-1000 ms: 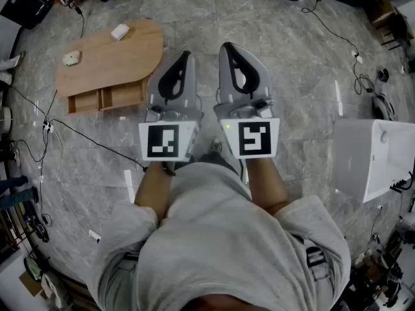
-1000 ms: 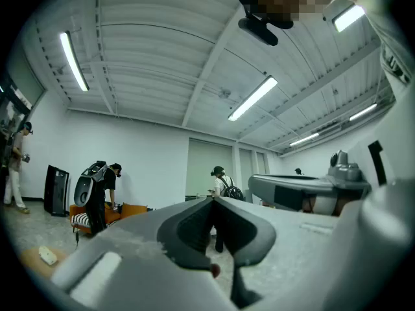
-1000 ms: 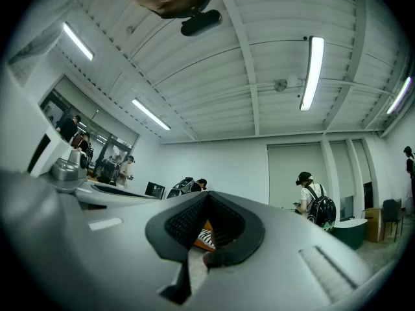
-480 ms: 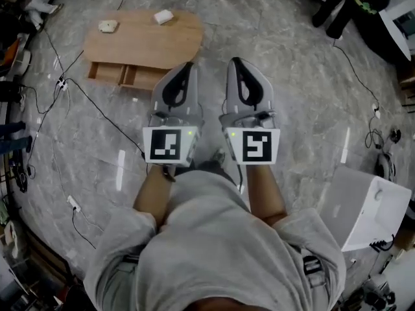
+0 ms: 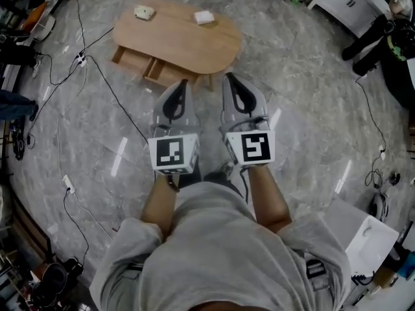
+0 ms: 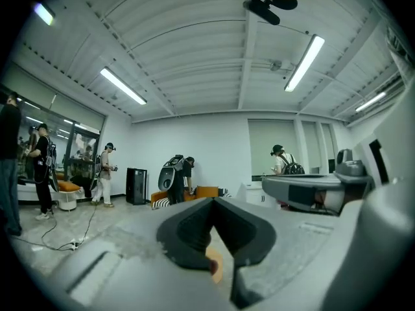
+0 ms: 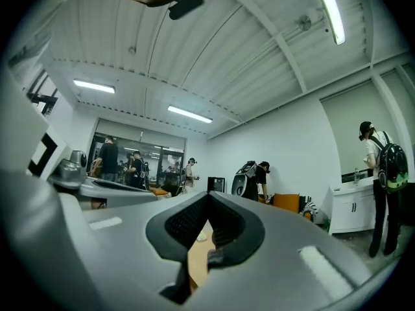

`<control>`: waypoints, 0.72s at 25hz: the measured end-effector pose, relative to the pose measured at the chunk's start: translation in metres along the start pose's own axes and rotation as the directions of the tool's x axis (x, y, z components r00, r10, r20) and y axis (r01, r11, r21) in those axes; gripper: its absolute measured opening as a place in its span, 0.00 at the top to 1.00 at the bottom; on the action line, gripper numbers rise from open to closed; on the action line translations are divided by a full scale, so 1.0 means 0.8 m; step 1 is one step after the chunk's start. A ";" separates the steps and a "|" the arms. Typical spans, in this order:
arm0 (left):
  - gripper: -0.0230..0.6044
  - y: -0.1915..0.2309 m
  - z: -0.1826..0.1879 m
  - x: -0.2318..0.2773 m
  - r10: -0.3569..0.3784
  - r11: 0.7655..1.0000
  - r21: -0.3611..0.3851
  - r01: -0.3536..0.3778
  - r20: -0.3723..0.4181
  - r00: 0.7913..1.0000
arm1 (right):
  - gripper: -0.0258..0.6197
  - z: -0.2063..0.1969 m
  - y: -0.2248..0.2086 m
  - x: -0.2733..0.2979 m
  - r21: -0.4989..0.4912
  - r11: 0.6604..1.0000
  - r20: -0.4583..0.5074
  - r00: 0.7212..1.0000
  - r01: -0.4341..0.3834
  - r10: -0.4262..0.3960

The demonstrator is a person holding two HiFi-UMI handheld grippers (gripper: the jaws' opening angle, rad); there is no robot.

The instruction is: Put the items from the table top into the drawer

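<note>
A low oval wooden table (image 5: 175,41) stands on the marble floor ahead of me. Two small white items lie on it, one at the far left (image 5: 144,12) and one further right (image 5: 204,17). Under its near left edge are two drawers (image 5: 146,67), open at the top. My left gripper (image 5: 181,85) and right gripper (image 5: 229,78) are held side by side, level, with their tips just short of the table's near edge. Both are shut and hold nothing. Between the right gripper's (image 7: 207,196) fingers a strip of the tabletop (image 7: 196,254) shows. The left gripper (image 6: 213,201) points into the room.
Cables (image 5: 107,89) run across the floor left of the table, with a power strip (image 5: 67,184). A white box (image 5: 360,238) sits at the lower right and white cabinets (image 5: 343,2) at the upper right. Several people stand (image 6: 176,180) further off in the room.
The table has shifted from the upper left of the head view to the top centre and come closer to the gripper tips. Both grippers stay shut and side by side.
</note>
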State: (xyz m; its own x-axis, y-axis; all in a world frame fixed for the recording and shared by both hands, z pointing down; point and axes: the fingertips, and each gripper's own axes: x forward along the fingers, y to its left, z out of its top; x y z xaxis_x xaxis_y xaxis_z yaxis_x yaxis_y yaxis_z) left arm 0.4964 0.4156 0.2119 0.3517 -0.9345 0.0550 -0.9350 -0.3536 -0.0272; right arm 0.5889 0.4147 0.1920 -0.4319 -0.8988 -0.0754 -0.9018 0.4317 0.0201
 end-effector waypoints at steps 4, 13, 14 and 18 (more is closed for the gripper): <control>0.93 0.074 0.002 0.033 0.024 0.999 -0.025 -0.024 0.013 1.000 | 0.95 0.001 0.031 0.078 -0.031 0.999 -0.011 0.999 -0.044 0.044; 0.93 0.275 -0.002 0.086 0.082 0.994 -0.078 -0.082 0.003 0.997 | 0.95 -0.014 0.127 0.246 -0.050 0.993 -0.062 0.992 -0.109 0.106; 0.93 0.291 -0.004 0.088 0.083 0.994 -0.077 -0.083 -0.001 0.997 | 0.95 -0.016 0.138 0.261 -0.050 0.992 -0.064 0.992 -0.114 0.111; 0.93 0.352 -0.012 0.095 0.103 0.990 -0.091 -0.104 -0.016 0.995 | 0.95 -0.026 0.181 0.316 -0.065 0.986 -0.103 0.984 -0.154 0.146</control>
State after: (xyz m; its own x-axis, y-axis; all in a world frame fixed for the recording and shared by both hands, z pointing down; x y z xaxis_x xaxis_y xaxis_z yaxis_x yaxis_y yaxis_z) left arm 0.2595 0.2454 0.2183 0.2525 -0.9652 0.0676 -0.9668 -0.2488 0.0584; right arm 0.3488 0.2480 0.1965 -0.5585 -0.8289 0.0311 -0.8238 0.5587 0.0958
